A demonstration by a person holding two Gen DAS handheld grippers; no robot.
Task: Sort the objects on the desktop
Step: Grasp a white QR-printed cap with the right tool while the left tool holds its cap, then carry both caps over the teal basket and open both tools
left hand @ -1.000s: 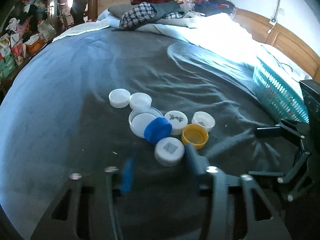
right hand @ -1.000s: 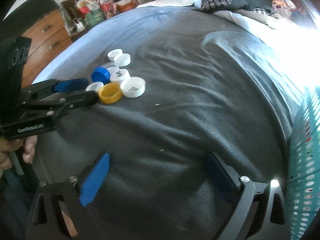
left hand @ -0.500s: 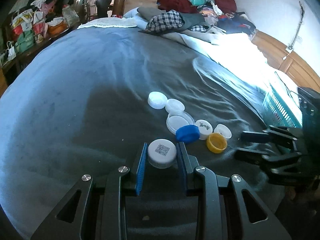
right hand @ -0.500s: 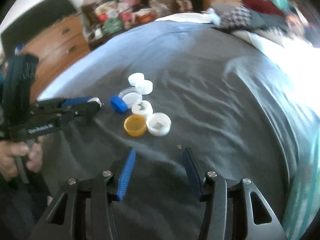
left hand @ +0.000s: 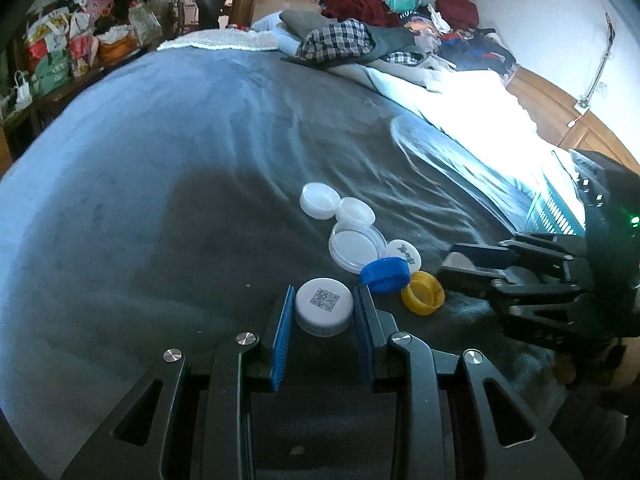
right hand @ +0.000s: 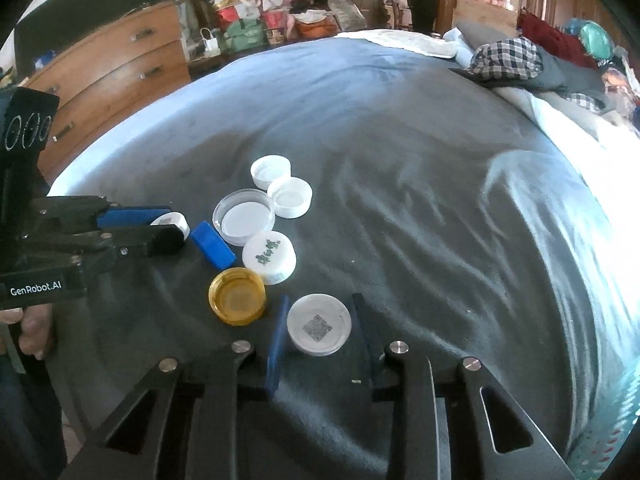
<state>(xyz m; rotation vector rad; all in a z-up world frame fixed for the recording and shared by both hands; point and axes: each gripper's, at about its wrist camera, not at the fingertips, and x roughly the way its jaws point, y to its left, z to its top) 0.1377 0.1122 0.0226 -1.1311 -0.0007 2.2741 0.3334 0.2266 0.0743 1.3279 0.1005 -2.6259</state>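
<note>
Bottle caps (right hand: 256,236) lie clustered mid-frame on the bed (right hand: 400,160). Left gripper (left hand: 323,312) pinches a QR-marked cap (left hand: 324,306); right gripper (right hand: 320,330) is closing around another (right hand: 319,323), pads not yet touching. Centre it before lifting.

Both tools are black plastic frames with triangular cut-outs and round silver screw heads. The left gripper (left hand: 324,312) and right gripper (right hand: 318,326) carry ribbed blue pads (left hand: 282,340) on their fingers. The left one's side bears white "GenRobot.AI" lettering (right hand: 36,289) and three white rings; the right one's body shows a small green light (left hand: 634,222).
</note>
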